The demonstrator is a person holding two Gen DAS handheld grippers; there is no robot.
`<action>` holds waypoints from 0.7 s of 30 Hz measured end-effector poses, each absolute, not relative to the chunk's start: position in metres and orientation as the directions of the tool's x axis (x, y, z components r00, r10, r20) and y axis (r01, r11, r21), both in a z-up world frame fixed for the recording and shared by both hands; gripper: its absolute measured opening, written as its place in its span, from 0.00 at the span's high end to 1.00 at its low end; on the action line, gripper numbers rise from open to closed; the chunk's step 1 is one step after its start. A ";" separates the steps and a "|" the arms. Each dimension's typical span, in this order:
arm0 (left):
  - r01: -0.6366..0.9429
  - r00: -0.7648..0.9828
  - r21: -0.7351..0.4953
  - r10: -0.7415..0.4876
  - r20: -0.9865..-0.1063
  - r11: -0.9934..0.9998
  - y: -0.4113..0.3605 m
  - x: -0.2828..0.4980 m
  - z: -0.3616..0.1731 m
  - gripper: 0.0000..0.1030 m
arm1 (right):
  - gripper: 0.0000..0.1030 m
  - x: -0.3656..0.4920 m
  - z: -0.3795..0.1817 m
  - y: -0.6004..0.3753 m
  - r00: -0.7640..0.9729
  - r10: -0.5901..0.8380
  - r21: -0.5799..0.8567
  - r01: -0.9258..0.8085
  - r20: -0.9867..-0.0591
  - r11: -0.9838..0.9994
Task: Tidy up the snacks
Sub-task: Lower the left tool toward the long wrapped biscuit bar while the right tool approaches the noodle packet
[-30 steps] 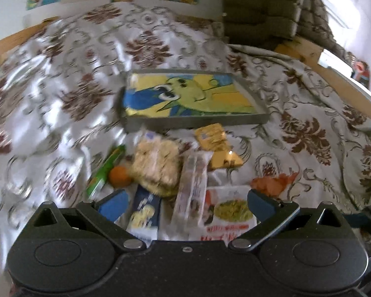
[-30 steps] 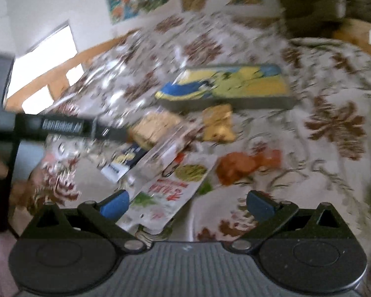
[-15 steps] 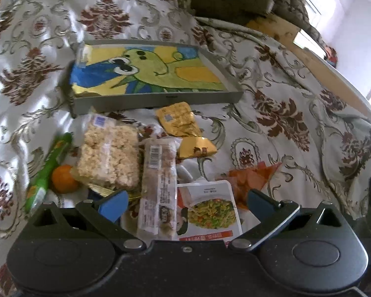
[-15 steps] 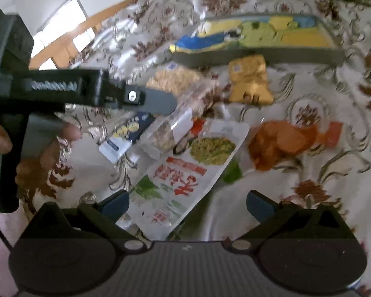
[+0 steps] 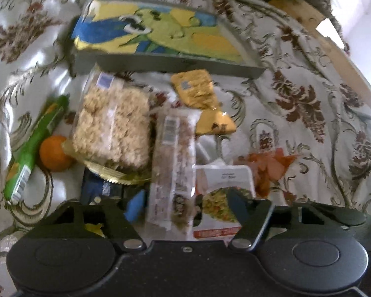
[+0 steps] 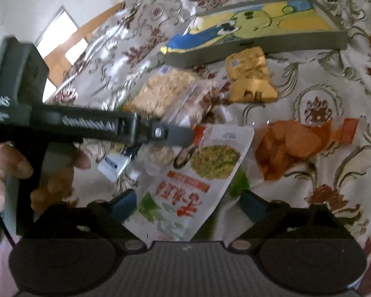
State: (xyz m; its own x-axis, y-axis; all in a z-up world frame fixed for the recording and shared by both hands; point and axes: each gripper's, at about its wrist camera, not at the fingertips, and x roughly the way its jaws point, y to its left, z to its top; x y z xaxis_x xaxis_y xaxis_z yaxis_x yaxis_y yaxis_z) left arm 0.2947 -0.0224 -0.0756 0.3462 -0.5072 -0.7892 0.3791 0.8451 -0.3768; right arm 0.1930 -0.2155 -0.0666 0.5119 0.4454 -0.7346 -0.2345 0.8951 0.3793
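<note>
Glossy patterned cloth bedspread [image 5: 309, 128]; shiny clear plastic snack wrappers [image 5: 111, 128]; matt grey tray [image 6: 259, 47]

blocked: snack pile [image 5: 141, 133] | free: bedspread [image 5: 309, 128] right

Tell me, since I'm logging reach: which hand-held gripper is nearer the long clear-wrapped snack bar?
Left. The left hand-held gripper straddles the long clear-wrapped snack bar, jaws closing. The right hand-held gripper straddles the white printed pouch beside it.

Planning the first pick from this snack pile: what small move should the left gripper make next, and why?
Probably finish closing the left gripper on the long clear bar pack: its closing jaws already straddle the pack's near end, and the tray beyond is empty.
</note>
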 end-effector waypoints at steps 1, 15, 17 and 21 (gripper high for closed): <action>0.373 0.346 -0.379 -0.506 -0.790 0.847 -0.021 0.296 -0.077 0.42 | 0.14 0.193 -0.066 -0.216 0.519 0.449 0.386 -0.233 -0.727 0.893; 0.368 0.338 -0.358 -0.482 -0.808 0.858 -0.031 0.306 -0.092 0.59 | 0.32 0.216 -0.087 -0.216 0.474 0.473 0.438 -0.190 -0.743 0.879; 0.376 0.352 -0.338 -0.471 -0.809 0.863 -0.032 0.303 -0.090 0.60 | 0.39 0.215 -0.085 -0.212 0.478 0.457 0.410 -0.207 -0.750 0.888; 0.362 0.365 -0.296 -0.427 -0.827 0.884 -0.035 0.294 -0.085 0.61 | 0.49 0.209 -0.081 -0.206 0.480 0.404 0.341 -0.217 -0.779 0.915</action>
